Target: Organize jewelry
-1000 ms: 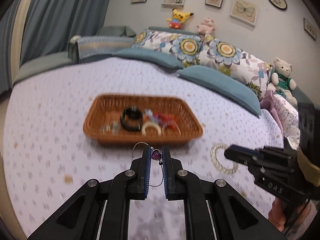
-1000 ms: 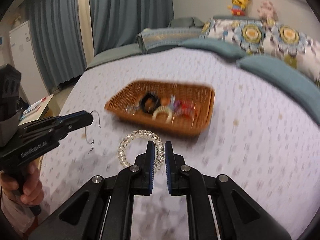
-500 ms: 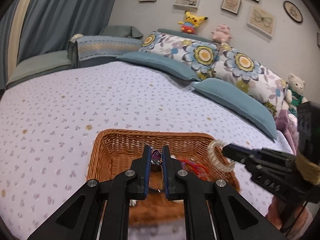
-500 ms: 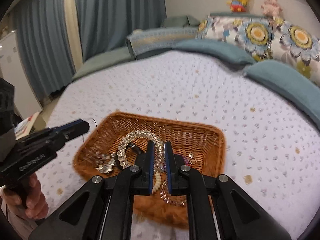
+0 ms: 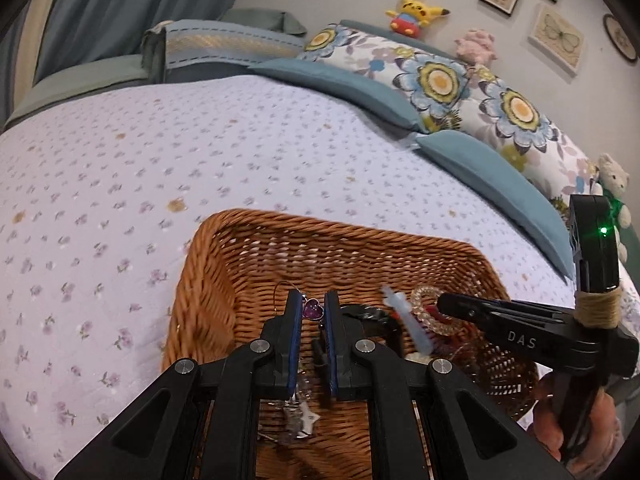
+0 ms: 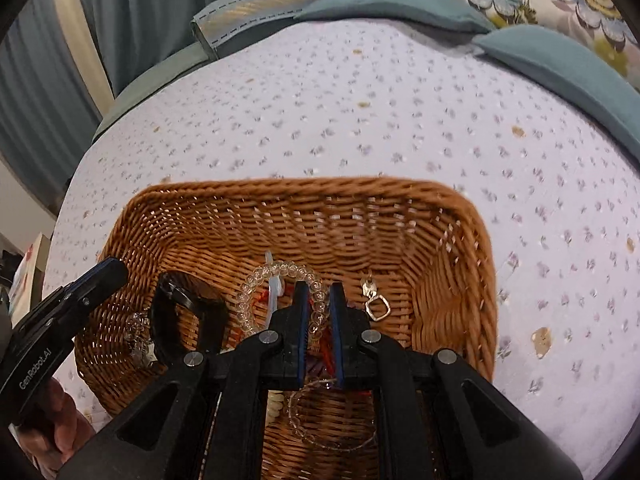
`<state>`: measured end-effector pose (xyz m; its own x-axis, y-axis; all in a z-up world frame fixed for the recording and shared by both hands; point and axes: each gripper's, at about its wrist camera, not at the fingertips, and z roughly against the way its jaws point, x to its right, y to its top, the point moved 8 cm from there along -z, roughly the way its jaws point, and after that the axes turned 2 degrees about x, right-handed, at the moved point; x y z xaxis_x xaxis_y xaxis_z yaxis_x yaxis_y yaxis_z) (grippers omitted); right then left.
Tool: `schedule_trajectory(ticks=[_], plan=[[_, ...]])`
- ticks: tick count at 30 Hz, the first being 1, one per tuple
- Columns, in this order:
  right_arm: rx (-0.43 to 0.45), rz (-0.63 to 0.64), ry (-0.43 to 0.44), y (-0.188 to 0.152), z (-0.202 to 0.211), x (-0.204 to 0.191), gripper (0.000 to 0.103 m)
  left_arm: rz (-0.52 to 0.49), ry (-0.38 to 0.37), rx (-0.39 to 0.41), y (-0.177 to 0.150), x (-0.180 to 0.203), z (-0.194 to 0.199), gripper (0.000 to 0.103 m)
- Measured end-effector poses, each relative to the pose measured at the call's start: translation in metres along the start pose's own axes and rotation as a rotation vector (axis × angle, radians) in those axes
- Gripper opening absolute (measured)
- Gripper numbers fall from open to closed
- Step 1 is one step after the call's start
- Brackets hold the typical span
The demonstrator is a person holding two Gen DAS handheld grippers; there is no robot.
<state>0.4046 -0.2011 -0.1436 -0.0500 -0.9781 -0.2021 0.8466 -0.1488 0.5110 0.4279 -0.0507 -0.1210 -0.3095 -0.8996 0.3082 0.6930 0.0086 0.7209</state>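
Note:
A brown wicker basket (image 5: 328,236) (image 6: 312,200) sits on the flowered bedspread and holds several pieces of jewelry. My left gripper (image 5: 313,312) is over the basket, shut on a thin wire necklace with a purple heart pendant (image 5: 313,309). My right gripper (image 6: 318,300) is over the basket too, shut on a clear beaded bracelet (image 6: 276,270), which also shows in the left wrist view (image 5: 428,308). In the basket lie a black band (image 6: 176,312), a silver earring (image 6: 376,308), a star charm (image 5: 304,420) and red pieces.
The bedspread (image 5: 160,160) stretches around the basket. Blue and floral pillows (image 5: 440,92) line the far right side, with plush toys (image 5: 416,10) behind them. A folded blanket (image 5: 224,44) lies at the far edge. Curtains (image 6: 120,12) hang at the left.
Both grippers have moved forward and down from beside the basket to low inside it, each still holding its piece. The bracelet hangs just above the basket floor.

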Motion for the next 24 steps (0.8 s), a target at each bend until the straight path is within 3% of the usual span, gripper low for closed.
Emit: schedule_trajectory(ticks=[3, 4, 5, 7, 8, 13, 16, 21, 24], plan=[[-0.007, -0.016, 0.004, -0.001, -0.001, 0.005, 0.016, 0.016, -0.012, -0.006, -0.001, -0.003, 0.000, 0.012], [-0.008, -0.017, 0.007, -0.002, 0.001, 0.006, 0.018, 0.023, -0.016, -0.008, 0.000, -0.003, 0.001, 0.021], [-0.006, -0.017, 0.025, -0.004, 0.004, 0.004, 0.022, 0.029, -0.004, -0.007, 0.000, -0.004, 0.003, 0.037], [0.003, -0.012, 0.055, -0.008, 0.016, 0.002, 0.033, 0.029, 0.030, 0.021, 0.002, -0.006, 0.012, 0.048], [0.025, 0.001, 0.052, -0.010, 0.028, 0.001, 0.038, 0.026, 0.048, 0.033, 0.004, -0.005, 0.017, 0.048], [0.137, 0.063, -0.013, -0.025, 0.091, -0.001, 0.038, -0.019, 0.050, 0.075, 0.015, 0.019, 0.062, 0.049], [0.196, 0.059, -0.009, -0.042, 0.135, -0.002, 0.040, -0.052, 0.051, 0.121, 0.014, 0.039, 0.105, 0.058], [0.324, 0.059, -0.010, -0.078, 0.207, -0.010, 0.067, -0.078, 0.055, 0.207, -0.013, 0.068, 0.181, 0.064], [0.430, 0.088, -0.041, -0.100, 0.247, -0.019, 0.070, -0.096, 0.063, 0.254, -0.037, 0.086, 0.216, 0.064]])
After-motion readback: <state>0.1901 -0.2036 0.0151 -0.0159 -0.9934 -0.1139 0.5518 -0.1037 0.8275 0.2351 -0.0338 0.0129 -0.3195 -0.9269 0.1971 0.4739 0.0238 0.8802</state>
